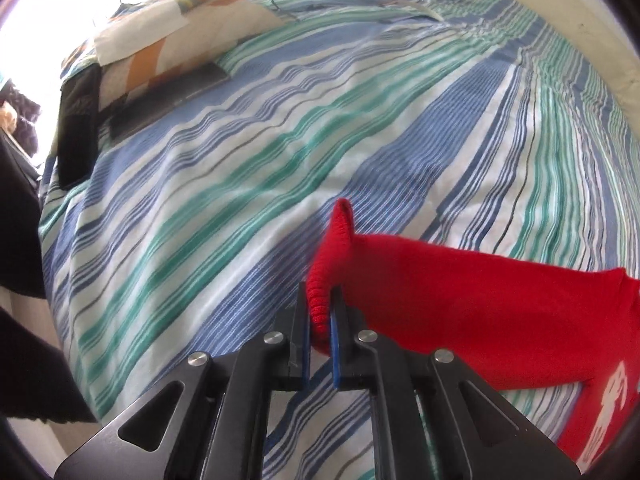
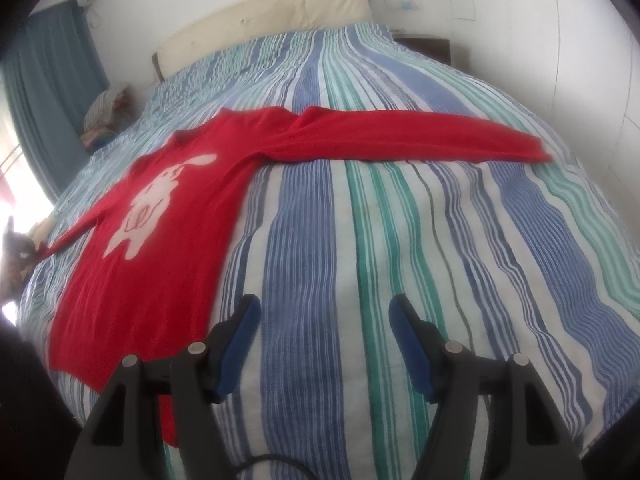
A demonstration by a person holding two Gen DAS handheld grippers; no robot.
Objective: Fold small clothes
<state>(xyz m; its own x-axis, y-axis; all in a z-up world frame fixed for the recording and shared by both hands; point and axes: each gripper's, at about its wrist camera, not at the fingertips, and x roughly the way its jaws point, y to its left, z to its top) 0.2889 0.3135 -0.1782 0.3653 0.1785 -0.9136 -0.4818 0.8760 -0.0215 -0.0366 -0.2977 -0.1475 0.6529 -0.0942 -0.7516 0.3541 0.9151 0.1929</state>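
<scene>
A small red sweater (image 2: 168,240) with a white cartoon figure on its front lies flat on the striped bedspread (image 2: 400,240). One sleeve (image 2: 420,136) stretches out to the right. My left gripper (image 1: 321,304) is shut on the ribbed cuff of the other sleeve (image 1: 460,292), lifted a little off the bed. That gripper shows small at the far left of the right wrist view (image 2: 16,244). My right gripper (image 2: 322,312) is open and empty, above the bedspread just right of the sweater's hem.
A patterned pillow (image 1: 168,36) and a dark flat object (image 1: 80,128) lie at the bed's far left in the left wrist view. A cream headboard (image 2: 272,12), a blue curtain (image 2: 48,80) and a bundle of cloth (image 2: 104,116) stand beyond the bed.
</scene>
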